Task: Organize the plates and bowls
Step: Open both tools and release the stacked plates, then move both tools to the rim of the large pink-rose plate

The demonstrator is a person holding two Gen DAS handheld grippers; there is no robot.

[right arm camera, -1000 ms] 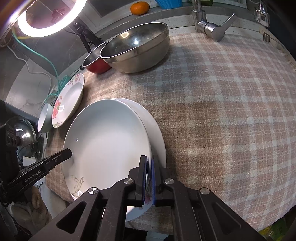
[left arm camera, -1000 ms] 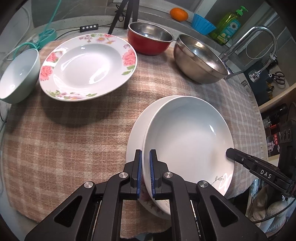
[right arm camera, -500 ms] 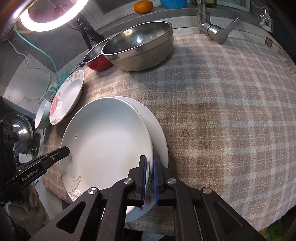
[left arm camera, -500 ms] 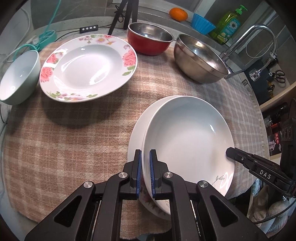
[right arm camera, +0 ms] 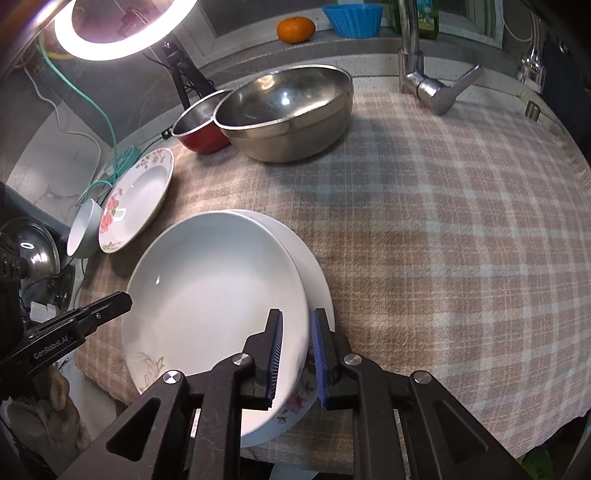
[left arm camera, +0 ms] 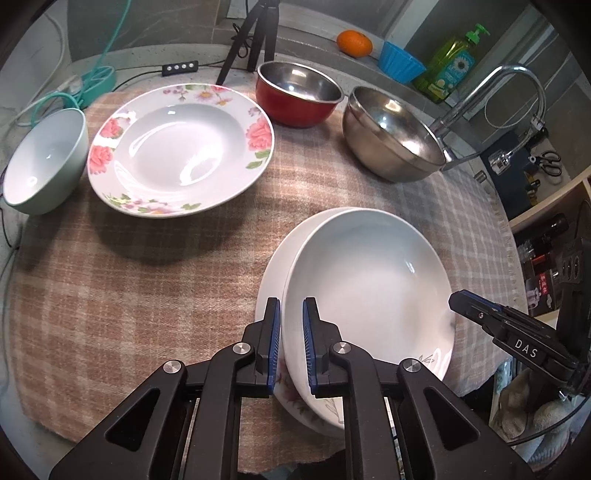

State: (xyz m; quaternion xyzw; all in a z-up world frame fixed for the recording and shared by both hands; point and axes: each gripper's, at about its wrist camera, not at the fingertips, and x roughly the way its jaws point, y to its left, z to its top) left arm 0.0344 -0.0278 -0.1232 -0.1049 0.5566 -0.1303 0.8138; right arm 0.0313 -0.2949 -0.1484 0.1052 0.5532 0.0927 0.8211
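A white deep plate [left arm camera: 365,280] rests on a second plate [left arm camera: 273,266] at the near edge of the checked cloth; it also shows in the right wrist view [right arm camera: 214,291]. My left gripper [left arm camera: 291,343] is open, its fingers either side of the top plate's left rim. My right gripper [right arm camera: 297,358] is open, its fingers straddling the same plate's right rim. A flowered plate [left arm camera: 181,147], a pale green bowl [left arm camera: 44,162], a red bowl [left arm camera: 299,92] and a steel bowl [left arm camera: 391,133] stand farther back.
A tap [left arm camera: 491,96] stands at the back right and its lever [right arm camera: 439,92] juts over the cloth. An orange [left arm camera: 354,42], a blue cup [left arm camera: 400,66] and a soap bottle [left arm camera: 454,62] sit on the ledge. A ring light [right arm camera: 118,29] on a tripod stands behind.
Both grippers have opened, their jaws going from pinched on the top white plate's rim to apart around it. The plate now lies on the lower plate.
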